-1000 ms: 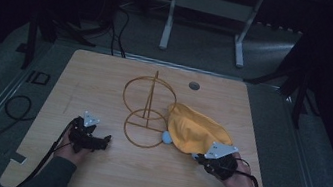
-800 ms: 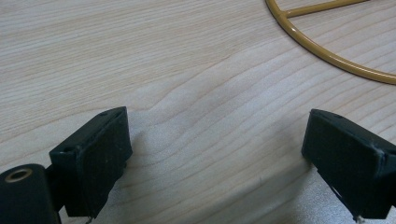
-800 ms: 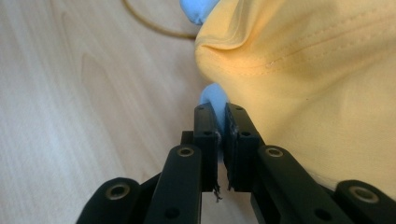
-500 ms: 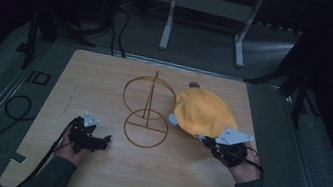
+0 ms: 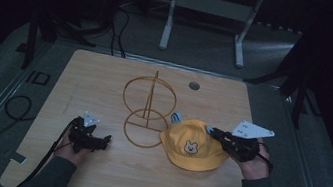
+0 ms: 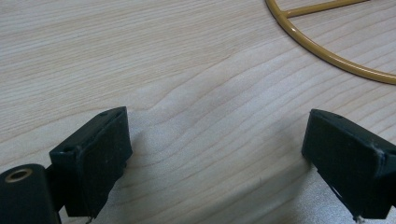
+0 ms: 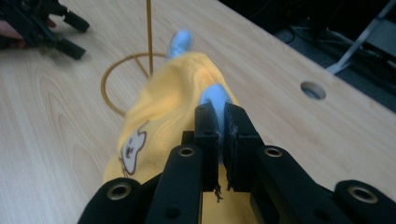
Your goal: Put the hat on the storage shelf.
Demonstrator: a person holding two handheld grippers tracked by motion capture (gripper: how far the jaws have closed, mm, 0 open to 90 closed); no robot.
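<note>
While resting on the table (image 5: 104,89), the yellow hat (image 5: 194,146) sits pinched by the right gripper (image 5: 214,131).

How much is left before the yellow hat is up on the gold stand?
Done: the right gripper has pinched the yellow hat by a blue ear. In hand: the hat sits beside the gold wire stand. Probably left: lifting it onto the stand. The left gripper rests open.

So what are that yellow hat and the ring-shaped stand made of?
The yellow hat looks like soft matte cloth: it sags and folds where the right gripper pinches its pale blue ear. The stand seems thin metal wire with a glossy golden coat, judging by its sheen.
</note>
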